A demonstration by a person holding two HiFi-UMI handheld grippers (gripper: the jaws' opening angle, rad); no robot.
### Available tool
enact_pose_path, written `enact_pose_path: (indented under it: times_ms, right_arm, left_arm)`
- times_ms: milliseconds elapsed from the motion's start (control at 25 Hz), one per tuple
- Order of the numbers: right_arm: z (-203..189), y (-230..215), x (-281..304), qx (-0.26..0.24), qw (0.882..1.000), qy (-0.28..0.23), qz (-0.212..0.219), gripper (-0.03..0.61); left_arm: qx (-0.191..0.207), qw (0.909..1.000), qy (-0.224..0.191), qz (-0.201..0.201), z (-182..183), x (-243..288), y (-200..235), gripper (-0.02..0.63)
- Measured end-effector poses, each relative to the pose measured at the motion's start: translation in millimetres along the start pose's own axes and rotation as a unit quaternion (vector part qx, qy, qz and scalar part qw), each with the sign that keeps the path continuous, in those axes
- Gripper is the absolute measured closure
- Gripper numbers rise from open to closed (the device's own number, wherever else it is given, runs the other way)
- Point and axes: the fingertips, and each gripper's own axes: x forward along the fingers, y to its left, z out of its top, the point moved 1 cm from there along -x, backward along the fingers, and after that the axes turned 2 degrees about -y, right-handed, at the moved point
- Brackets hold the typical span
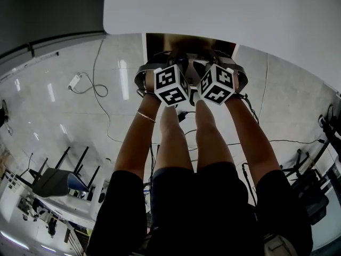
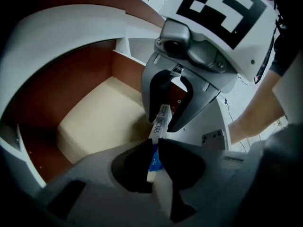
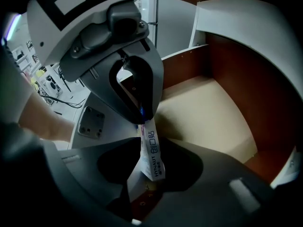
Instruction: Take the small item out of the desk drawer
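Note:
The small item is a white and blue packet [image 2: 161, 122] with printed lettering, held up above the open drawer [image 2: 99, 122]. My left gripper [image 2: 155, 150] is shut on one end of it; the right gripper view shows those jaws [image 3: 142, 119] pinching the packet [image 3: 152, 152] at its top. My right gripper [image 3: 154, 171] faces the left one and is open, the packet's free end hanging in its wide gap without touching the pads. In the head view both grippers, left [image 1: 184, 68] and right [image 1: 201, 68], meet over the drawer [image 1: 181, 40]. The drawer has brown walls and a cream bottom [image 3: 208, 112].
The white desk top [image 1: 224, 9] overhangs the drawer. Cables [image 1: 96, 89] and a power adapter [image 1: 74, 81] lie on the shiny floor to the left. A dark chair base [image 1: 53, 180] stands at the lower left. The person's legs [image 1: 186, 143] are below the grippers.

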Motion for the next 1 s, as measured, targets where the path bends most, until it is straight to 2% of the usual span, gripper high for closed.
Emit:
enact_pose_path:
  times_ms: [80,240,440,840,1000]
  right_arm:
    - [-0.4,0.5,0.1,-0.005,1.0,0.003,0.002,0.436]
    - [-2.5,-0.6,3.1,-0.007,1.0,0.009,0.008,0.437]
    - [-3.0,2.6,6.0,-0.013,1.0,0.013,0.012,0.443]
    - [-2.4,6.4,4.9,-0.037,0.999,0.02,0.018,0.465]
    - [-0.8,8.2,4.7,-0.049,0.998,0.021,0.018,0.469]
  left_arm:
    - [-0.005,1.0,0.0,-0.006,1.5,-1.7,-2.0,0.574]
    - [-0.045,0.9987,-0.023,-0.011,2.6,-3.7,-2.5,0.575]
    - [-0.022,0.9996,-0.017,0.0,1.0,-4.4,-6.9,0.577]
    - [-0.049,0.9985,-0.024,-0.007,2.2,-6.9,-7.1,0.577]
    - [-0.072,0.9968,-0.034,-0.009,1.3,-9.0,-6.6,0.577]
